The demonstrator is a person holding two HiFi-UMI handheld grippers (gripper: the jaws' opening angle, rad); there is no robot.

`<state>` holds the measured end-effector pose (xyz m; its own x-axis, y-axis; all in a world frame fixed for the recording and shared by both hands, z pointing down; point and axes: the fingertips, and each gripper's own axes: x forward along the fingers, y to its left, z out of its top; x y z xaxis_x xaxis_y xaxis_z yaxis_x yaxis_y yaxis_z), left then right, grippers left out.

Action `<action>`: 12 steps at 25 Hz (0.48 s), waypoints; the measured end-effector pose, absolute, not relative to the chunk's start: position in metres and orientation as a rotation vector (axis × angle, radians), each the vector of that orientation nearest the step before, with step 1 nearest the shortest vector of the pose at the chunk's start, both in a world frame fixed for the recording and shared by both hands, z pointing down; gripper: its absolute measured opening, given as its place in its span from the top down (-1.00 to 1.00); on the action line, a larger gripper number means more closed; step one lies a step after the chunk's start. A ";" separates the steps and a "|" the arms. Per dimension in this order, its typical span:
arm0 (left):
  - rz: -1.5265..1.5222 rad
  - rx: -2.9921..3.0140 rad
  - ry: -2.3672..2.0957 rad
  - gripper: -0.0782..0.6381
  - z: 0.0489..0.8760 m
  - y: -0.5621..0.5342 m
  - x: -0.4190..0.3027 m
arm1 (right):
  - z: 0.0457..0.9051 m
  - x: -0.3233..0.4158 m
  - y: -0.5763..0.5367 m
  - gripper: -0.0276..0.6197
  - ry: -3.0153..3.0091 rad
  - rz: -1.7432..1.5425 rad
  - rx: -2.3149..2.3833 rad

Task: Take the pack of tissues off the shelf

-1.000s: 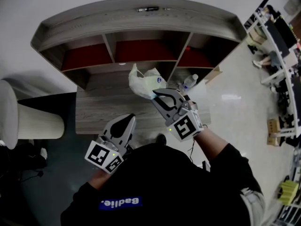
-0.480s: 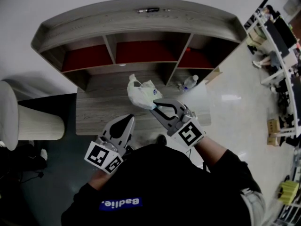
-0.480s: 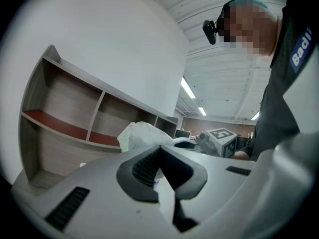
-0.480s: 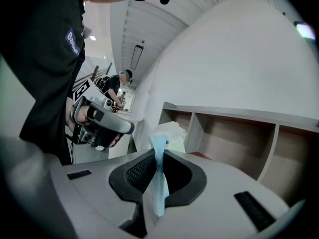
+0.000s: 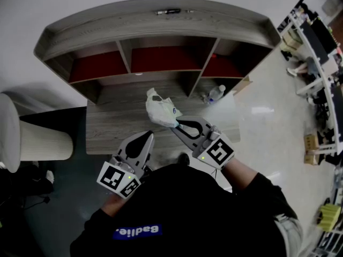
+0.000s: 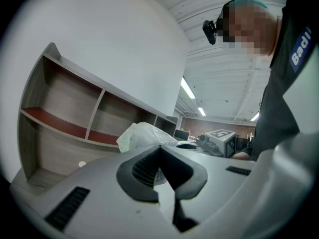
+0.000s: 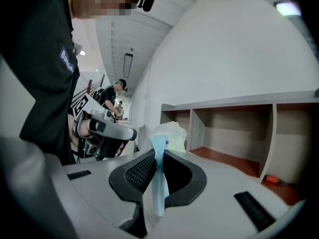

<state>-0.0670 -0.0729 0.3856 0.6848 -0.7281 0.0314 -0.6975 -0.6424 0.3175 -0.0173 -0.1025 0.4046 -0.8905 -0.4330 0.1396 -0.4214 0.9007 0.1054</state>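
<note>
The pack of tissues (image 5: 160,110) is a crinkly white plastic pack with blue print, held in the air over the grey wooden desk (image 5: 107,127), in front of the shelf (image 5: 161,33). My right gripper (image 5: 174,123) is shut on its near edge. In the right gripper view a thin blue flap (image 7: 159,183) of the tissue pack (image 7: 168,133) stands pinched between the pads of the right gripper (image 7: 158,152). My left gripper (image 5: 147,136) waits lower left of the pack, shut with nothing in it. In the left gripper view the left gripper (image 6: 159,147) has the tissue pack (image 6: 141,135) beyond its tips.
The shelf has three open compartments with red floors (image 5: 161,58). A clear plastic bottle (image 5: 215,94) stands at the desk's right end. A pen (image 5: 169,10) lies on the shelf top. A white ribbed cylinder (image 5: 40,139) stands left of the desk.
My right gripper has drawn the pack back from the shelf towards the person and rolled at the wrist. The left gripper has stayed where it was.
</note>
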 end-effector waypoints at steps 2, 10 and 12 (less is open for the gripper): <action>-0.140 2.592 -1.128 0.79 0.387 -0.072 -0.067 | 0.408 -0.015 -0.104 0.73 -2.908 -0.056 0.667; -0.139 2.591 -1.121 0.79 0.388 -0.072 -0.066 | 0.409 -0.014 -0.106 0.73 -2.932 0.021 0.685; -0.140 2.592 -1.119 0.79 0.388 -0.072 -0.066 | 0.407 -0.015 -0.106 0.73 -2.933 0.009 0.684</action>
